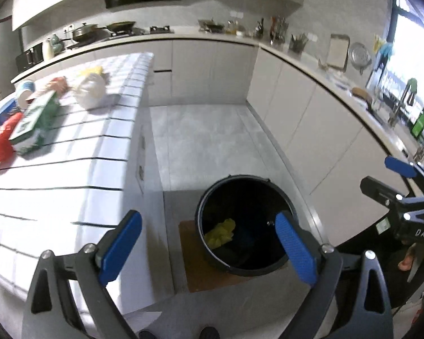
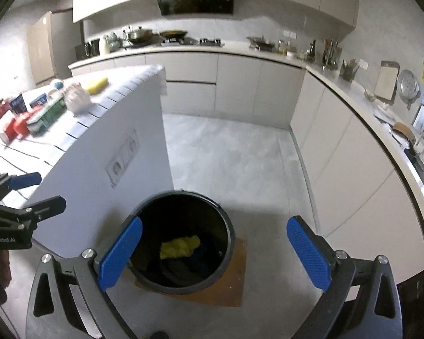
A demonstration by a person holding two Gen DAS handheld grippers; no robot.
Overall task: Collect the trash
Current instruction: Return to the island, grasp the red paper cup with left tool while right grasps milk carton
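Both grippers, left (image 1: 209, 250) and right (image 2: 213, 252), hang spread and empty over the bin (image 2: 229, 226), which holds yellow trash (image 2: 179, 247). More trash (image 1: 90, 90) lies along the island's (image 1: 70, 175) far edge.

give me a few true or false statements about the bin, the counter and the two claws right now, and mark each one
1. The black bin holds a crumpled yellow item. True.
2. The left claw is shut on a green carton. False: it is open and empty; the green carton lies on the tiled counter.
3. The bin stands on a brown mat. True.
4. The right claw grips a white bag. False: it is open and empty; the white bag lies on the counter.
5. The bin sits on the counter. False: it is on the floor beside it.
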